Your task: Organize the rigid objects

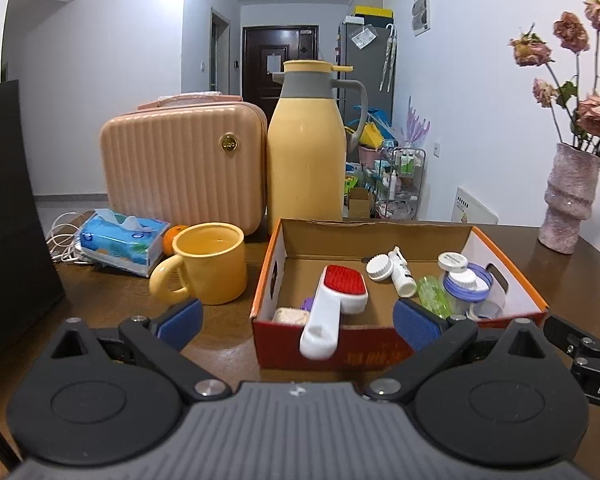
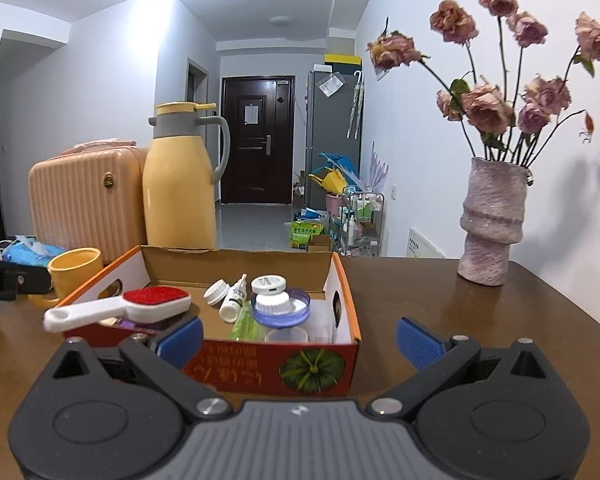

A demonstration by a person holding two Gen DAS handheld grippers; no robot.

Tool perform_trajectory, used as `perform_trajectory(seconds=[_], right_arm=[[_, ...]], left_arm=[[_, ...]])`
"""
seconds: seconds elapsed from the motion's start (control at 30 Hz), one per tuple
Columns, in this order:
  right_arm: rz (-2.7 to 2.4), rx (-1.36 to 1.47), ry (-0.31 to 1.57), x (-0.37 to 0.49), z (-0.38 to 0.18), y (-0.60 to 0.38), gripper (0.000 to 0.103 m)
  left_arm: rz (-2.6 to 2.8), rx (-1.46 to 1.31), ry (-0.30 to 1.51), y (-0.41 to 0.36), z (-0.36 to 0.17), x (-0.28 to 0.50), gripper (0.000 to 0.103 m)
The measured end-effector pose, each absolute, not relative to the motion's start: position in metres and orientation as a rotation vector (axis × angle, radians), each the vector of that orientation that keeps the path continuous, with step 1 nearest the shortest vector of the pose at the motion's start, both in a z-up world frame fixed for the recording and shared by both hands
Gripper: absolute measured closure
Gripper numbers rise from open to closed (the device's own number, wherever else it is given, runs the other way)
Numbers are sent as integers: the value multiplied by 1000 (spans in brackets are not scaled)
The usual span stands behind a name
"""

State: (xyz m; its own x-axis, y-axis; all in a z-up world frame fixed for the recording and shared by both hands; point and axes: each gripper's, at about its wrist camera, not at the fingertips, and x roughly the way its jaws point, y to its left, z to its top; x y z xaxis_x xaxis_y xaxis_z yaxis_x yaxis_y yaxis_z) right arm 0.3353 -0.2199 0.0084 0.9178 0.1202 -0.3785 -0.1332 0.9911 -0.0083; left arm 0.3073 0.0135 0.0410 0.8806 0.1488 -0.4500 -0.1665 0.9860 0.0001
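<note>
An open cardboard box (image 1: 512,280) (image 2: 346,304) stands on the brown table. In it lie a white brush with a red pad (image 1: 336,300) (image 2: 140,306), its handle over the front wall, a white cap (image 1: 380,267) (image 2: 216,292), a small white bottle (image 1: 402,276) (image 2: 234,300), a green item (image 1: 432,292) (image 2: 244,326) and a clear jar with a blue rim and white lid (image 1: 466,280) (image 2: 278,304). My left gripper (image 1: 296,320) is open and empty in front of the box. My right gripper (image 2: 300,340) is open and empty at the box's front right corner.
A yellow mug (image 1: 208,264) (image 2: 74,270), a tissue pack (image 1: 120,240), an orange (image 1: 172,236), a pink case (image 1: 184,164) (image 2: 84,196) and a yellow jug (image 1: 306,148) (image 2: 178,184) stand left and behind the box. A vase of dried roses (image 1: 568,196) (image 2: 492,220) stands at the right.
</note>
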Motion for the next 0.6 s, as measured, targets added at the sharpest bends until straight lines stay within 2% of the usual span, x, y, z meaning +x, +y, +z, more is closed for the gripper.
perform_trajectory(seconds=[0.6], right_arm=[[189, -55, 347, 196, -3, -225, 0]], left_arm=[[144, -37, 431, 22, 13, 169, 0]])
